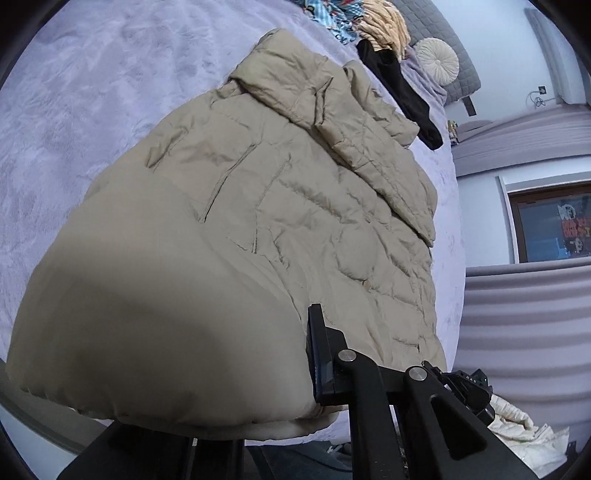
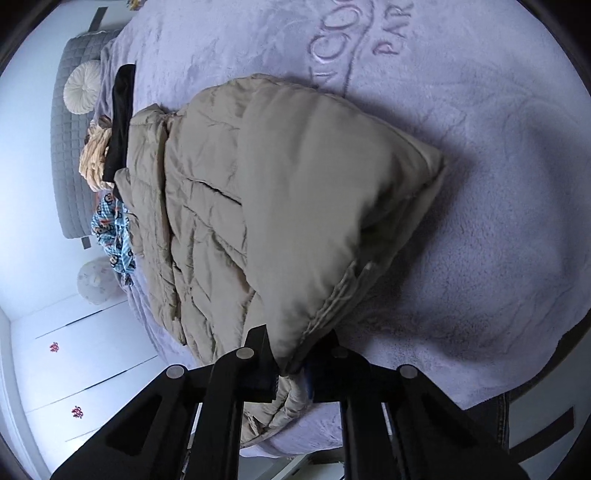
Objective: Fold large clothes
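A beige quilted puffer jacket [image 1: 280, 206] lies spread on a lilac plush bed cover [image 1: 85, 92]; it also shows in the right wrist view [image 2: 229, 206]. My left gripper [image 1: 295, 365] is shut on the jacket's hem, which bulges over the left finger and hides it; only the right finger [image 1: 321, 354] shows. My right gripper [image 2: 291, 354] is shut on the other hem corner, lifted so the fabric forms a raised tent. A sleeve [image 1: 369, 147] is folded across the jacket's back.
A black garment [image 1: 402, 92], a tan knit [image 1: 384, 26] and a blue patterned cloth [image 1: 332, 14] lie beyond the collar. Round cushions [image 2: 83, 86] and a grey headboard [image 2: 70, 147] stand behind. A cream garment [image 1: 524, 432] lies off the bed's edge. White cupboard doors [image 2: 74, 369] stand nearby.
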### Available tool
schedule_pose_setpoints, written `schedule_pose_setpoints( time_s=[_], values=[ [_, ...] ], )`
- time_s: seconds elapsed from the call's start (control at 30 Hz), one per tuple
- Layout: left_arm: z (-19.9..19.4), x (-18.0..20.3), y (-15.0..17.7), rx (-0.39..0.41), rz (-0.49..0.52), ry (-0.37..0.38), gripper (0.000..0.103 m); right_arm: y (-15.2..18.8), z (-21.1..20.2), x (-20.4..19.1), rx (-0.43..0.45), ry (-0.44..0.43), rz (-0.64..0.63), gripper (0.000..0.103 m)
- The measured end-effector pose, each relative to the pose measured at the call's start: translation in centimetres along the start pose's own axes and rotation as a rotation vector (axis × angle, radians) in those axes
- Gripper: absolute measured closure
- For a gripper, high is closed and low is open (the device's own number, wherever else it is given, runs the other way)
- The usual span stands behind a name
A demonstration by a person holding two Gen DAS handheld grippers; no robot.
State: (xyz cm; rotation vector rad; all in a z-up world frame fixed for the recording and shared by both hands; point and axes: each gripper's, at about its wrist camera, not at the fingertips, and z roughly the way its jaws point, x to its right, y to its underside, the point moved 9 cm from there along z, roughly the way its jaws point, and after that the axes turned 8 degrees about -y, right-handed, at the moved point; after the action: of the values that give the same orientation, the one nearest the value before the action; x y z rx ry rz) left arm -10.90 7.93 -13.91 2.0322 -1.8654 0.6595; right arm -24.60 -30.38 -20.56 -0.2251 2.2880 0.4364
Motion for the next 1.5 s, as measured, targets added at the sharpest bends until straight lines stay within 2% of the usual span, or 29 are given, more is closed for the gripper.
schedule_pose_setpoints(
  time_s=[0.27, 0.4, 0.53, 0.7, 0.87, 1.03, 1.17, 1.37, 1.5],
  values=[
    [-4.0, 3.9, -4.8, 0.097, 0.120, 0.016, 0.089, -0.4, -2.0, -6.3, 0.017, -0.005, -0.238, 0.094],
    [-5.3, 6.5, -8.0, 0.156, 0.138, 0.014, 0.089, -1.6, -2.2, -11.0, 0.017, 0.046, -0.411, 0.094],
    [-6.3, 9.0, -12.0, 0.231, 0.157, -0.010, 0.089, -3.3, -2.1, -16.5, 0.031, 0.042, -0.525, 0.095],
    [-6.0, 11.8, -17.4, 0.295, 0.165, -0.069, 0.089, -5.8, 0.1, -23.9, 0.008, 0.073, -0.729, 0.095],
    [-3.5, 12.9, -22.8, 0.343, 0.159, -0.157, 0.089, -9.3, 4.7, -30.3, -0.035, 0.107, -0.878, 0.095],
    [1.1, 11.4, -27.0, 0.312, 0.108, -0.237, 0.089, -13.1, 10.9, -32.5, -0.096, 0.149, -0.865, 0.095],
    [5.1, 9.8, -29.7, 0.252, 0.095, -0.274, 0.089, -15.0, 15.5, -32.7, -0.102, 0.188, -0.848, 0.095],
    [11.4, 7.8, -32.6, 0.168, 0.124, -0.361, 0.089, -17.4, 21.0, -30.7, -0.084, 0.280, -0.767, 0.095],
    [13.0, 7.0, -33.4, 0.144, 0.114, -0.360, 0.089, -18.8, 23.6, -29.5, -0.077, 0.294, -0.732, 0.095]
  ],
)
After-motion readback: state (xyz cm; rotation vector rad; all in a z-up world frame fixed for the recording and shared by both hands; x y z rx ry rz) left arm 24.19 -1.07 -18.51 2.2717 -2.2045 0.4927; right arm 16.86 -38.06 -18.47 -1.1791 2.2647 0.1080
